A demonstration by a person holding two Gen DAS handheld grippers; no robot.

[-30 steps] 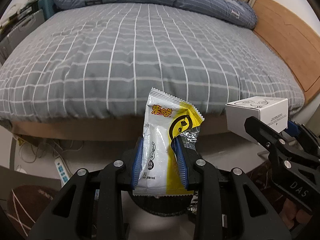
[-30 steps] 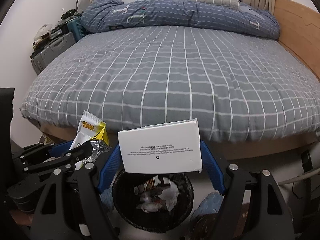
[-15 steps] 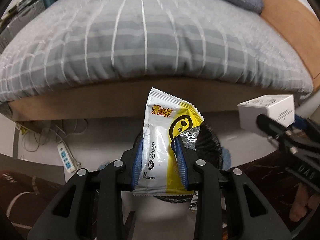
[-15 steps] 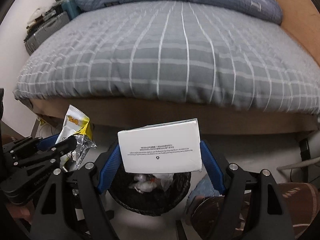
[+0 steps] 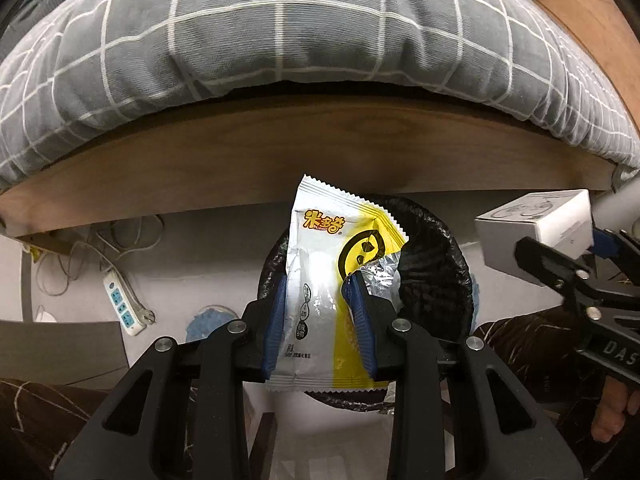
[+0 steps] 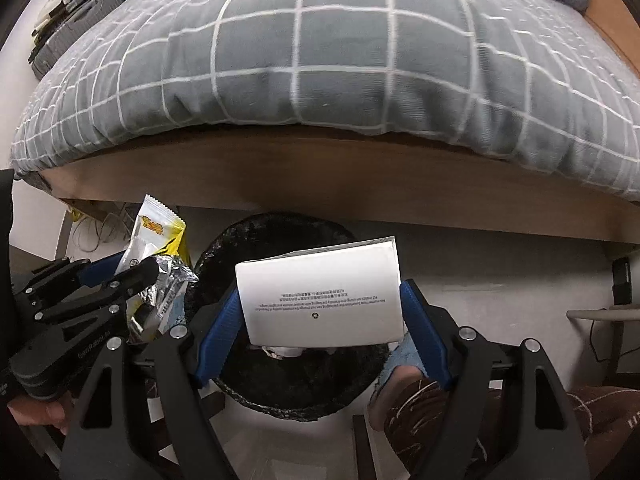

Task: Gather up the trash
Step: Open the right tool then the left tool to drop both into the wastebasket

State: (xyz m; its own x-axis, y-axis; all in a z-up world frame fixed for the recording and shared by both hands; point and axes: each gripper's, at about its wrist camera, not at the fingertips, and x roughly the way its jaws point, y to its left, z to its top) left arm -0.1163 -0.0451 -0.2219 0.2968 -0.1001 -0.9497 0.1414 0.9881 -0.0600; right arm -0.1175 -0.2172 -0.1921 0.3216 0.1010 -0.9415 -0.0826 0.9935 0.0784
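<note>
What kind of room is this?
Most likely a bedroom. A big bed with a grey checked cover fills the view, a lined trash bin stands on the floor at its foot, and a power strip lies beside the bed.

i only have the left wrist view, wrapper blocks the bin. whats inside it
Observer: From the right wrist view, the round bin with the black liner holds pale crumpled scraps under the white cardboard box.
Operator: is the box gripped square or by a corner
Observer: Square: the right gripper has a blue pad on each short end, printed face towards its camera.
Operator: anything on the floor right of the bin
Observer: A dark plug or adapter sits low on the wall there, with a cable below it.
Operator: and my wrapper from that side
Observer: The white and yellow snack wrapper in the left gripper sits beside the bin's left rim; its torn silver foil faces the bin.
</note>
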